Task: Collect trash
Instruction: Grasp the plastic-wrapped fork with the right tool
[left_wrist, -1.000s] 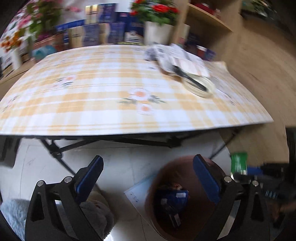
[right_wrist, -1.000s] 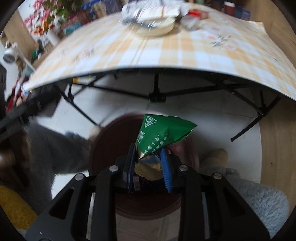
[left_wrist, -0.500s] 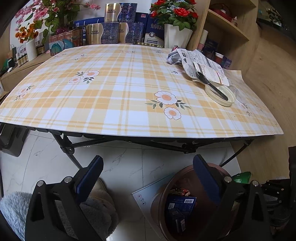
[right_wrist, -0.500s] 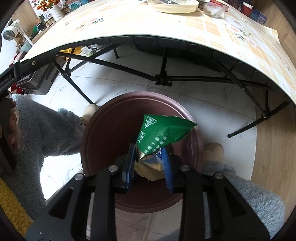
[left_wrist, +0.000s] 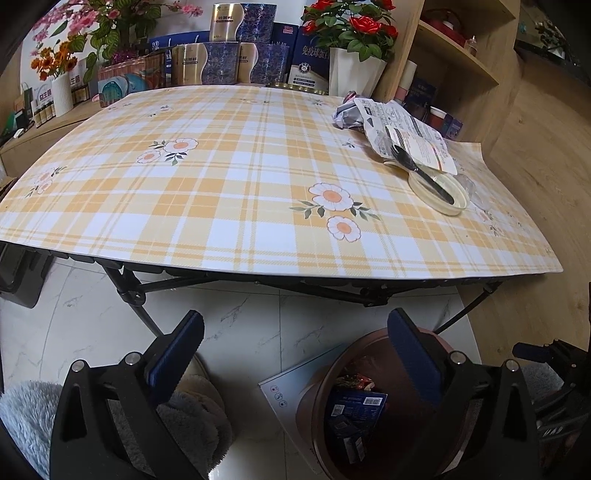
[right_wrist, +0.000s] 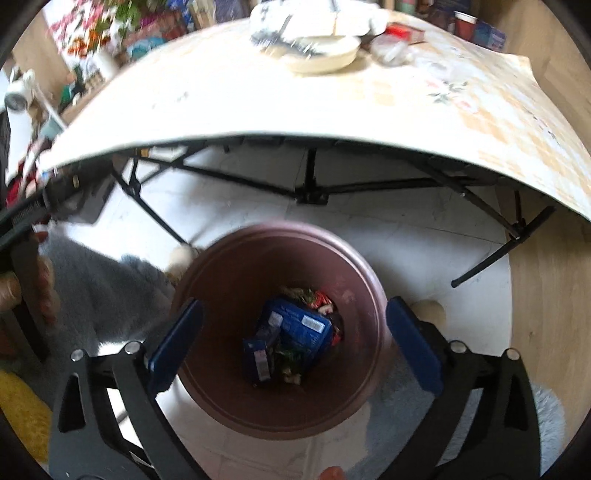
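Over the bin (right_wrist: 280, 332) I had the right gripper (right_wrist: 293, 341) pointing steeply down, its jaws opening and already spread wide, with nothing clamped between them. Straight below, at the bottom of the brown bin, trash lay in a heap: a blue box (right_wrist: 299, 326), a smaller blue carton (right_wrist: 260, 356) at its 7 o'clock, and crumpled red and green wrappers around them. The right view was blurred, so I could not pick out single wrappers.

My left gripper (left_wrist: 295, 350) hung apart and empty too, aimed at the floor in front of the tabletop (left_wrist: 240, 177). In its view the bin (left_wrist: 332, 373) sat at 5 o'clock, partly behind the right finger, on a flat white panel (left_wrist: 291, 387).

On the tabletop, at 2 o'clock from its middle, more trash waited: a shallow cream dish (left_wrist: 439, 194) with a black fork (left_wrist: 421, 173) lying across it, a printed paper wrapper (left_wrist: 406, 133) resting partly on the dish's far edge, and a crumpled wad (left_wrist: 345, 112) just beyond that. A clear plastic scrap (left_wrist: 467, 184) touched the dish at its 3 o'clock.
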